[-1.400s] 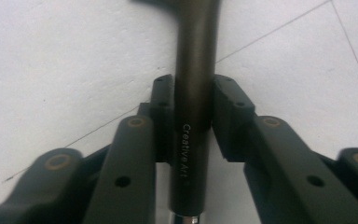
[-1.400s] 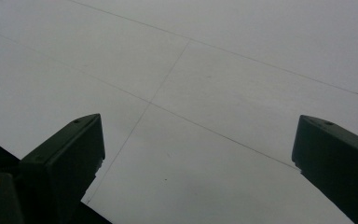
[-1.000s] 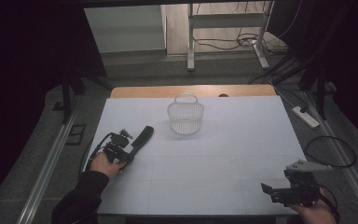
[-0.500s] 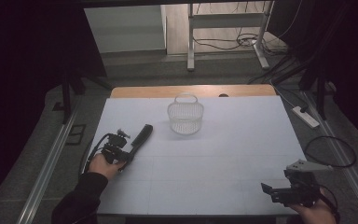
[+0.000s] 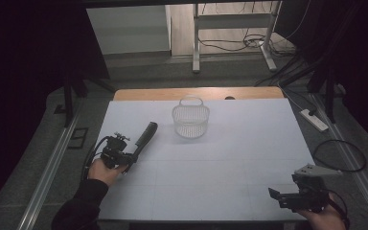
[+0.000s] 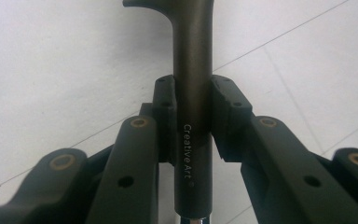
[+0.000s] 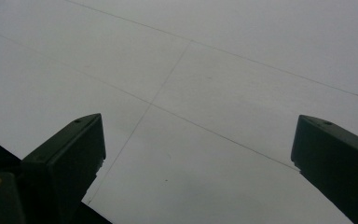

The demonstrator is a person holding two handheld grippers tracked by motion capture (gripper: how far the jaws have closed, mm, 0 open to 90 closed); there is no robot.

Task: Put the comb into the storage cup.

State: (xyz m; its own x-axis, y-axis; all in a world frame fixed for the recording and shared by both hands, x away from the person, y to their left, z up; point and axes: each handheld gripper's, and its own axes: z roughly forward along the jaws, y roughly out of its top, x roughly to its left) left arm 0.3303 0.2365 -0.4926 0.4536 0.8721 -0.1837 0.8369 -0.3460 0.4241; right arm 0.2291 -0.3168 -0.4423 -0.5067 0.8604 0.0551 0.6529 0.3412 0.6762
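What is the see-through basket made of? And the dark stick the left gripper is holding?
The basket looks like thin white wire mesh: you can see the table through it. It could be coated metal or plastic. The dark stick, clamped in the left gripper, looks smooth and matte, maybe painted metal or plastic, with "Creative Art" printed on it.

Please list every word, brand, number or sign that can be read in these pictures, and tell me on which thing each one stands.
"Creative Art", followed by a small mark too blurred to read: in pale letters running along the dark handle that the left gripper clamps between its jaws.
No other writing can be read: none on the wire basket, on the white table or on the right gripper.
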